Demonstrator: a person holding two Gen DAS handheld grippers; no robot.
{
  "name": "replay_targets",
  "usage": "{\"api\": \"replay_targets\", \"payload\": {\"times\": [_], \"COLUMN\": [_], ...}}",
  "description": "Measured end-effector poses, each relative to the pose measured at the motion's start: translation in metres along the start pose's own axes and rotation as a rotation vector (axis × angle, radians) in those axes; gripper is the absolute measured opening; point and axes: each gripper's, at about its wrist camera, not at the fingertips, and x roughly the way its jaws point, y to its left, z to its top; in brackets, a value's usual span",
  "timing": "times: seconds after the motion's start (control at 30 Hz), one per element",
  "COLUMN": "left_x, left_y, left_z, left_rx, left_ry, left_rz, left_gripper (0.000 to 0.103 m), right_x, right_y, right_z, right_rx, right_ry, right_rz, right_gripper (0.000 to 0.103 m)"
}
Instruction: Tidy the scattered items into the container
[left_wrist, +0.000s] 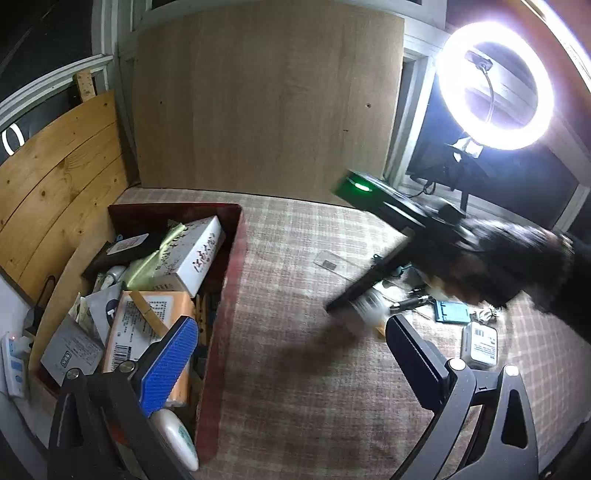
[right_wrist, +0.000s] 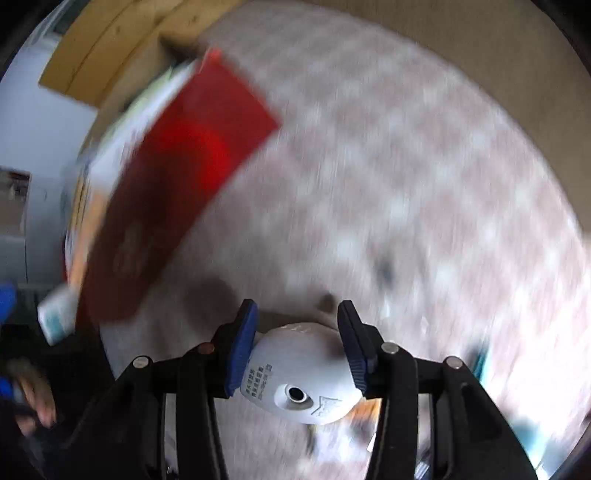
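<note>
Our right gripper (right_wrist: 297, 354) clamps a white plastic bottle (right_wrist: 303, 373) above the checked worktop (right_wrist: 406, 184); our left gripper (left_wrist: 284, 365) gapes empty beside the red box (left_wrist: 225, 295).

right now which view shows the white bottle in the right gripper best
The right wrist view: the white bottle sits sharp and close between the right gripper's blue pads, print and round opening visible. The left wrist view shows only a blurred white smear under the moving gripper, shape unreadable.
</note>
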Motion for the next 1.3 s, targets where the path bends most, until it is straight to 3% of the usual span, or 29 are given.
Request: {"api": "replay_targets", "payload": {"times": [0.07, 0.13, 0.27, 0.37, 0.47, 0.63, 0.73, 0.87, 1.07, 1.3], "left_x": [0.000, 0.000, 0.006, 0.012, 0.019, 0.028, 0.030, 0.015, -0.007, -0.034], "left_y": [-0.005, -0.011, -0.023, -0.032, -0.046, -0.071, -0.082, -0.091, -0.086, -0.082], "left_z": [-0.001, -0.002, -0.005, -0.010, -0.017, -0.033, -0.040, -0.045, -0.041, -0.042], "left_rx": [0.018, 0.043, 0.079, 0.112, 0.154, 0.173, 0.183, 0.210, 0.166, 0.155], "left_ry": [0.004, 0.005, 0.022, 0.038, 0.047, 0.049, 0.076, 0.041, 0.000, -0.013], "left_rz": [-0.012, -0.022, -0.057, -0.074, -0.059, -0.082, -0.095, -0.077, -0.057, -0.020], "left_gripper": [0.102, 0.102, 0.102, 0.102, 0.102, 0.102, 0.102, 0.102, 0.102, 0.102], "right_x": [-0.007, -0.026, -0.076, -0.108, -0.155, -0.148, -0.130, -0.116, -0.137, -0.155], "right_y": [0.004, 0.008, 0.004, -0.015, -0.047, -0.049, -0.045, -0.033, -0.018, 0.008], "right_z": [-0.035, -0.066, -0.117, -0.172, -0.247, -0.322, -0.348, -0.346, -0.338, -0.355], "right_rx": [0.023, 0.035, 0.147, 0.281, 0.430, 0.604, 0.658, 0.643, 0.622, 0.619], "right_ry": [0.029, -0.010, -0.291, -0.487, -0.619, -0.719, -0.719, -0.714, -0.763, -0.816], "right_rz": [0.053, 0.030, -0.037, -0.183, -0.297, -0.357, -0.350, -0.410, -0.462, -0.476], "right_gripper": [0.045, 0.045, 0.050, 0.059, 0.060, 0.068, 0.068, 0.068, 0.068, 0.068]}}
